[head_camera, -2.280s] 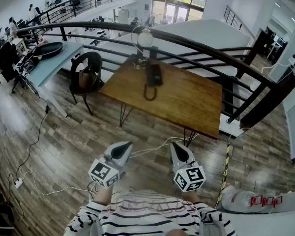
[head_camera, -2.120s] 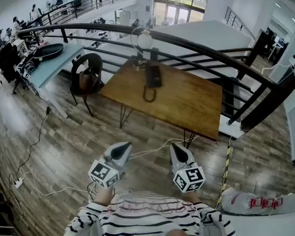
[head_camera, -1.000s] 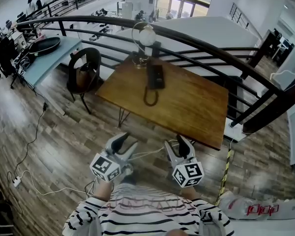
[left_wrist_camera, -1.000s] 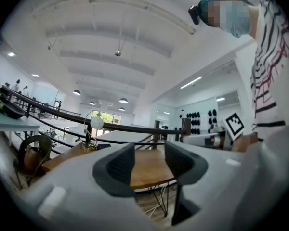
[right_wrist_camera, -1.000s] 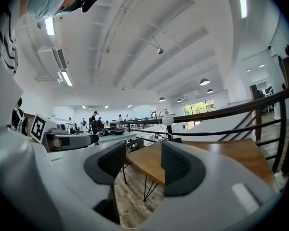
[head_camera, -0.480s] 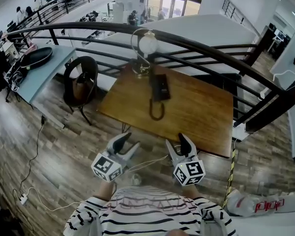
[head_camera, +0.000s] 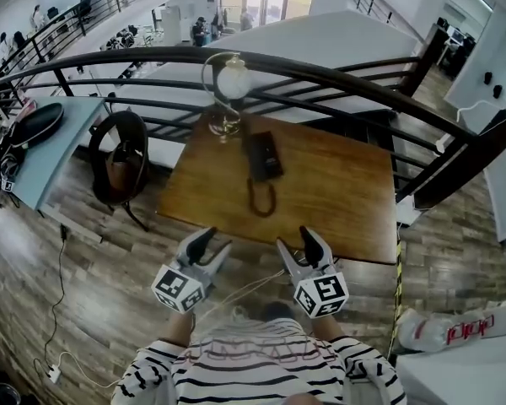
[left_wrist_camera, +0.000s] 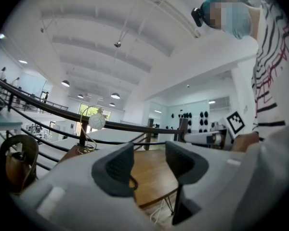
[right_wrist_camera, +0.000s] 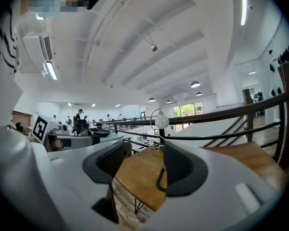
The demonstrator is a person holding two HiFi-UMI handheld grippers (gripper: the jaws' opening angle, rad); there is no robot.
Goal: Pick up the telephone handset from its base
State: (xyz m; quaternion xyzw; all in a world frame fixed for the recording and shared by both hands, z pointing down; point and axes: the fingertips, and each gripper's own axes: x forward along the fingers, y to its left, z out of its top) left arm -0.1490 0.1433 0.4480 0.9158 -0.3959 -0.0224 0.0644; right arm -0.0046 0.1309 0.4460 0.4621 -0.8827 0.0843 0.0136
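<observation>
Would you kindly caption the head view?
Left hand-held gripper open, right hand-held gripper just opened wider, both empty, facing telephone.

I see black telephone (head_camera: 261, 154) on wooden table (head_camera: 346, 201), cord looped toward me | left gripper (head_camera: 212, 242) and right gripper (head_camera: 297, 241) near table's front edge, both spread, nothing between | right jaws have just been opening

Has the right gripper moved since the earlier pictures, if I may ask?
Yes: the right gripper has come forward to the table, reaching its near edge; the empty jaws have just been opening.
</observation>
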